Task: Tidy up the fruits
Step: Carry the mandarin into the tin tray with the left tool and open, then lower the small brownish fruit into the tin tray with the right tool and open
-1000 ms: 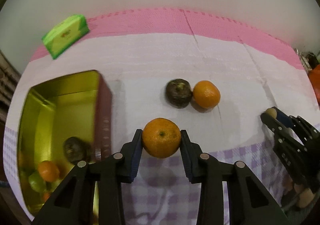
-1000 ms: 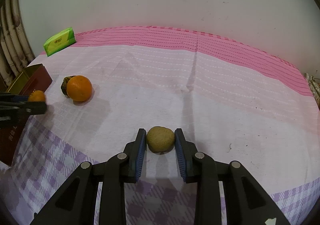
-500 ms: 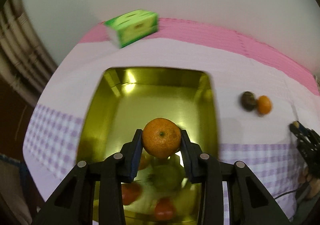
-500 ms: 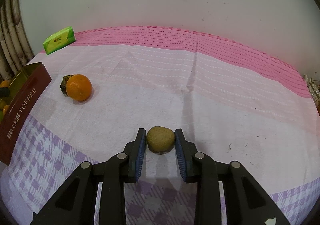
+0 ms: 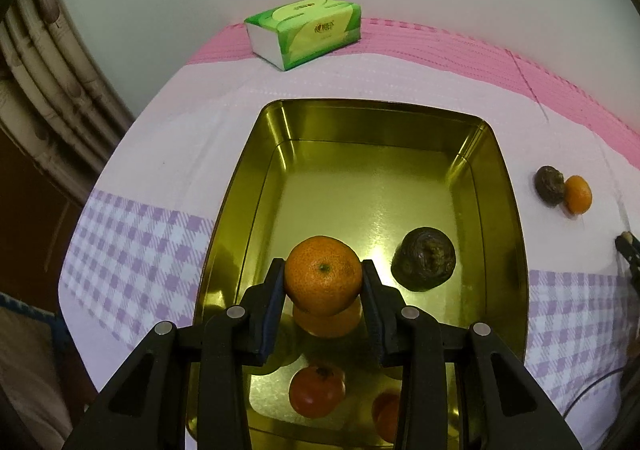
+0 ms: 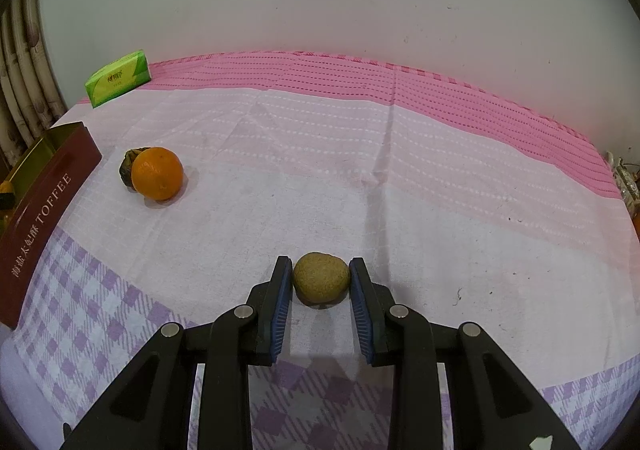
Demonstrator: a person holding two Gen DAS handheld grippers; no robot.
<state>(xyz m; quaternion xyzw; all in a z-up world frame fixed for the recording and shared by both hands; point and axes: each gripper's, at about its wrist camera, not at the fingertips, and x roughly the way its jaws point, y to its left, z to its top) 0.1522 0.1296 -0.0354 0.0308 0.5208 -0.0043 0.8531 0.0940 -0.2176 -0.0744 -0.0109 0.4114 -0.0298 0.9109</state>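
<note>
Orange mandarin sits pinched between the left gripper's jaws, held over the gold tin, where a dark fruit and other fruits lie. Right gripper jaws close on a kiwi resting on the tablecloth. Farther off, an orange touches a dark fruit; a tissue pack lies near the wall.

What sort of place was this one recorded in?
Most likely a home: a table against a plain wall under a pink, white and lilac-check tablecloth, with a green tissue pack, a gold toffee tin and a curtain alongside.
</note>
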